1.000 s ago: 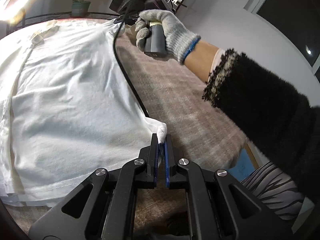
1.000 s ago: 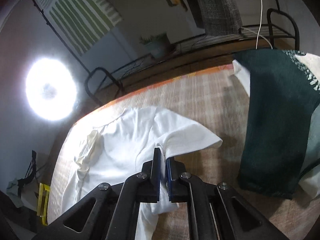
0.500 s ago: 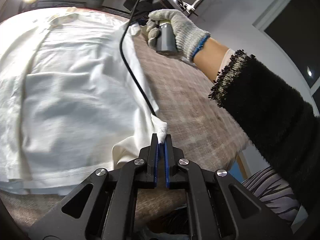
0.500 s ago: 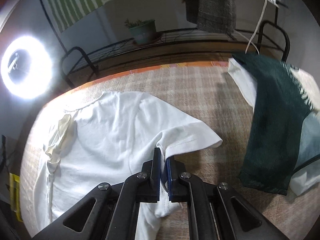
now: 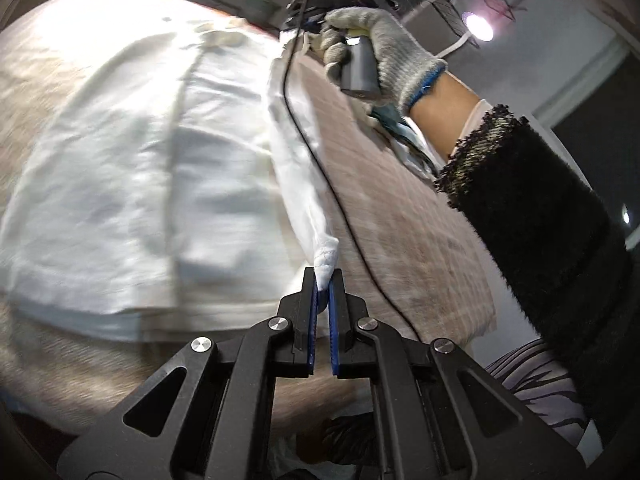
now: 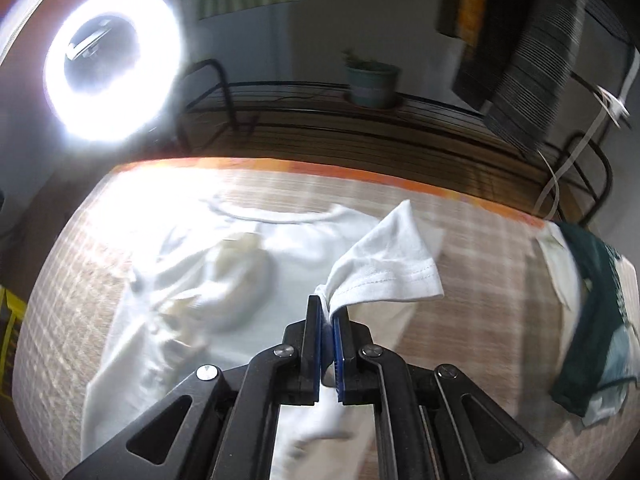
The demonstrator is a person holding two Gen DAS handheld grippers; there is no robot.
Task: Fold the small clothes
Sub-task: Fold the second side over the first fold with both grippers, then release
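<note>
A white T-shirt (image 5: 132, 168) lies on a beige checked cloth-covered table (image 5: 404, 216). My left gripper (image 5: 324, 280) is shut on the shirt's bottom right corner and holds that edge lifted off the table. My right gripper (image 6: 328, 308) is shut on the shirt (image 6: 224, 280) near its right armpit, with the short sleeve (image 6: 384, 264) lifted and hanging over the jaws. The gloved hand (image 5: 376, 56) holding the right gripper shows in the left wrist view, at the far end of the lifted edge. The shirt's collar (image 6: 276, 216) lies at the far side.
A dark green garment (image 6: 592, 312) with other clothes lies at the table's right end. A bright ring light (image 6: 112, 60) stands at the far left. A black metal rack with a potted plant (image 6: 372, 80) runs behind the table. A black cable (image 5: 320, 168) trails over the table.
Both grippers have risen and swung leftward, lifting the shirt's right edge and sleeve off the table and carrying them over the body. Both stayed shut on the cloth.
</note>
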